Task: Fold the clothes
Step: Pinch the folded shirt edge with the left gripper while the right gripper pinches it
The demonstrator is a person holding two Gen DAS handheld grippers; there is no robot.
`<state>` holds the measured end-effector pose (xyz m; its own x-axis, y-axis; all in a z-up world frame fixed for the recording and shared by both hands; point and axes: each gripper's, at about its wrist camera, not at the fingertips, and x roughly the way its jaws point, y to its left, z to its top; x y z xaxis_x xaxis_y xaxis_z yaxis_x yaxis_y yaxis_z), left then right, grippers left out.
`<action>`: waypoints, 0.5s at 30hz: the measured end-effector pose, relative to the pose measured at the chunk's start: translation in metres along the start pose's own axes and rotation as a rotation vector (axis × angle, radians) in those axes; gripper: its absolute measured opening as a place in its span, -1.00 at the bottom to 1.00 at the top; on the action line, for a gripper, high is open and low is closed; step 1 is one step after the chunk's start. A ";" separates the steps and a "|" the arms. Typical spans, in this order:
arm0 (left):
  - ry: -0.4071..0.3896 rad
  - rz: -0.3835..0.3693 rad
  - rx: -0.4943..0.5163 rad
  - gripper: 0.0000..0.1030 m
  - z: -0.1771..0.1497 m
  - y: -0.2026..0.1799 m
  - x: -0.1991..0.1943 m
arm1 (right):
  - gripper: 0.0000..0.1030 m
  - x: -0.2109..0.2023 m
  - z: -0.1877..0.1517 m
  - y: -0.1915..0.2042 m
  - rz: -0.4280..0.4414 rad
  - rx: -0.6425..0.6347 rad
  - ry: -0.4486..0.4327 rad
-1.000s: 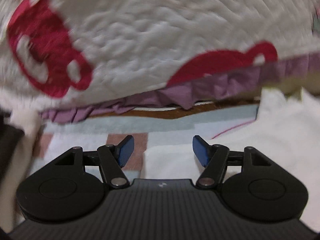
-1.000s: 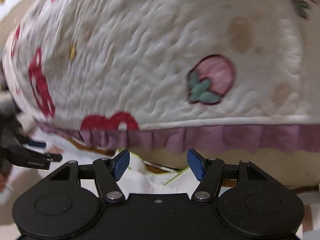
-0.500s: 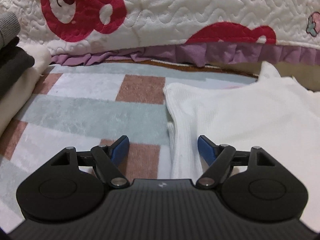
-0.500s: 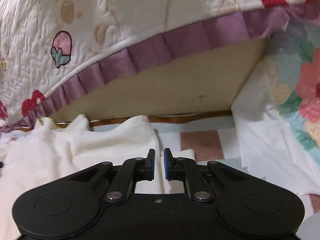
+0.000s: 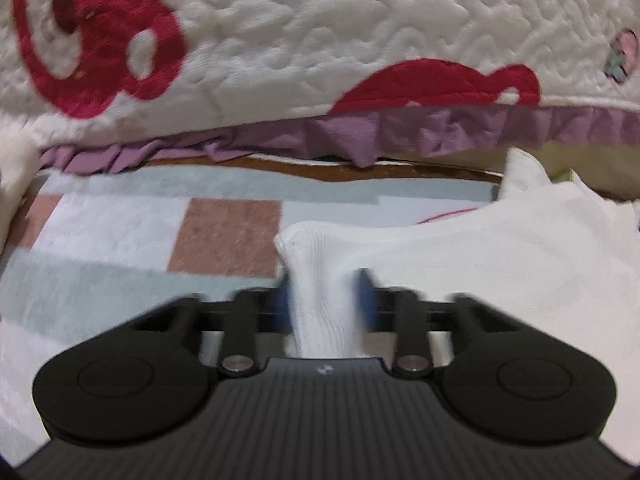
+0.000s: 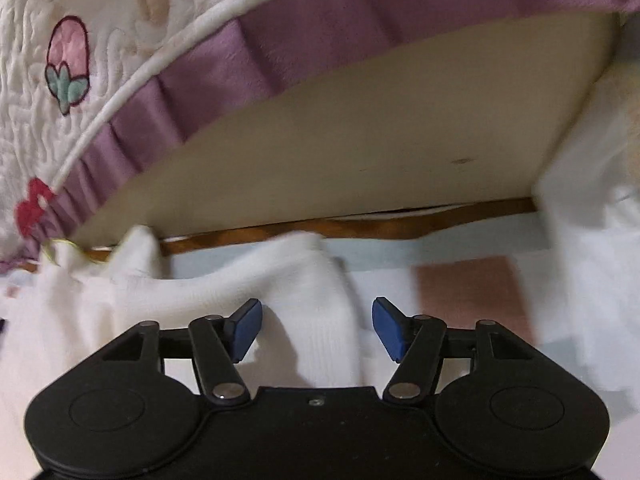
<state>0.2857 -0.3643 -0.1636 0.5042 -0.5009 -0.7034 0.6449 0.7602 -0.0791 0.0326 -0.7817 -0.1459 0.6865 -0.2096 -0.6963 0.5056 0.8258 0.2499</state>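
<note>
In the left wrist view, the left gripper [image 5: 324,300] is closing, its blue fingers [image 5: 282,300] pinching a bunched corner of the white ribbed garment [image 5: 500,264], which lies on a checked blanket [image 5: 120,248]. In the right wrist view, the right gripper [image 6: 316,326] is opening, fingers apart astride the garment's folded edge, clear of it.

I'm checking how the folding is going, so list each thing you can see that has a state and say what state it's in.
Left gripper: jaws closing, bunched white fabric between them.
Right gripper: jaws opening, pads clear of the fabric fold between them.
White garment: unfolded, rumpled on the checked blanket.
Quilted bedspread: hanging over the bed edge, purple ruffle down.
</note>
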 end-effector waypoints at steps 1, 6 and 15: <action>-0.006 0.003 0.023 -0.89 0.001 -0.003 -0.002 | -0.93 -0.002 0.003 0.008 -0.002 -0.052 -0.021; -0.116 0.037 0.068 -0.91 0.006 -0.011 -0.022 | -0.93 -0.055 0.010 0.027 -0.118 -0.155 -0.249; -0.042 0.229 0.110 -0.59 0.002 -0.025 -0.001 | -0.62 -0.055 0.001 -0.025 -0.332 -0.037 -0.160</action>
<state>0.2702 -0.3832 -0.1595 0.6667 -0.3392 -0.6637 0.5684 0.8074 0.1583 -0.0179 -0.7913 -0.1131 0.5627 -0.5462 -0.6205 0.6972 0.7169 0.0012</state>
